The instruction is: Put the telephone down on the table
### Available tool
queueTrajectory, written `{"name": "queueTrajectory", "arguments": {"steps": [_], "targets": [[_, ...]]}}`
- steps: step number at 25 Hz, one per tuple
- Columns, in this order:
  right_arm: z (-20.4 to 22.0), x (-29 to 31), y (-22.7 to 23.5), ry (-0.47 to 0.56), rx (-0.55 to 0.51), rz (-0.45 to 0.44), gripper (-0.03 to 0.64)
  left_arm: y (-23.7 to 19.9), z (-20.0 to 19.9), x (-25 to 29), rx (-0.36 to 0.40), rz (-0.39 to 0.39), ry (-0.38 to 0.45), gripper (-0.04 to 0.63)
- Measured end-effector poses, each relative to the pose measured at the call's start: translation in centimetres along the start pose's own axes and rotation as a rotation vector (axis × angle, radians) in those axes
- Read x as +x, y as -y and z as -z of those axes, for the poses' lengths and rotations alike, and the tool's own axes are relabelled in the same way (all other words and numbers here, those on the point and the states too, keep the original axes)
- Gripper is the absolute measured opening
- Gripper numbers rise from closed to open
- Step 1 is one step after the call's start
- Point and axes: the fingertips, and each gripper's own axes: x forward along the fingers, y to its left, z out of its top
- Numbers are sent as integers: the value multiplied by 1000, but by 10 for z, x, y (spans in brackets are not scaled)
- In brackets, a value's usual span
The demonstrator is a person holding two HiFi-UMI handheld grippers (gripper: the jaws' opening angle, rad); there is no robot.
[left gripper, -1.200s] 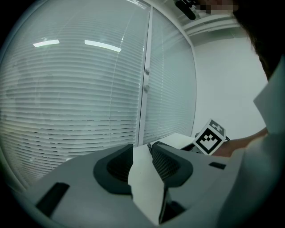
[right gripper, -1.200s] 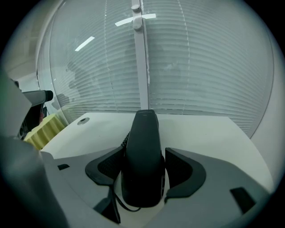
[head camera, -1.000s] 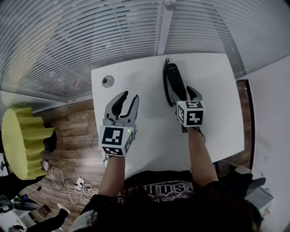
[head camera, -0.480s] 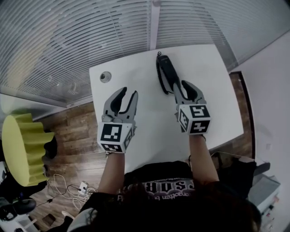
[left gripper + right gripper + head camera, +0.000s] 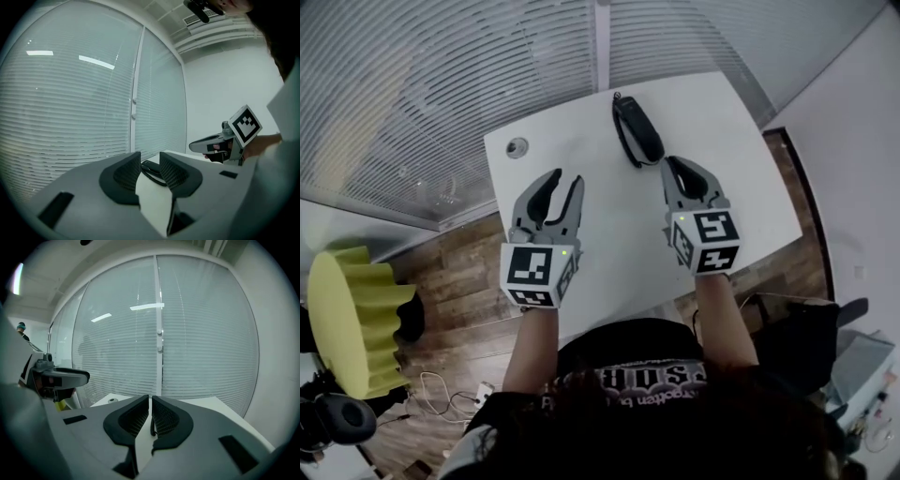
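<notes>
White table (image 5: 752, 173), telephone (image 5: 636, 129) lying ahead of right tongs (image 5: 673, 167), just closing, empty

"What is behind the white table (image 5: 572, 150)?"

"Big glass walls with grey blinds (image 5: 412, 84) shut across them. Long lights (image 5: 96, 62) shine in the glass."

"And the floor?"

"It is a brown wood floor (image 5: 459, 272). A yellow-green seat (image 5: 347, 319) stands on it at the left, with white cords (image 5: 441, 384) lying near. A plain white wall (image 5: 858, 122) is at the right."
</notes>
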Motion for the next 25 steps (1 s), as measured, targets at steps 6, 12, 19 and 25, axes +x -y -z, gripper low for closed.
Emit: {"name": "queueTrajectory", "arguments": {"steps": [6, 12, 19, 25], "targets": [[-15, -39, -21, 76, -17, 16, 38, 13, -12, -29, 24, 24, 44, 123], [-14, -71, -36, 89, -7, 42, 38, 27, -11, -58, 31, 47, 45, 112], [-19, -94, -54, 119, -16, 48, 32, 34, -15, -83, 33, 42, 44, 89], [-22, -109, -57, 144, -47, 48, 31, 42, -18, -89, 35, 38, 58, 89]]}}
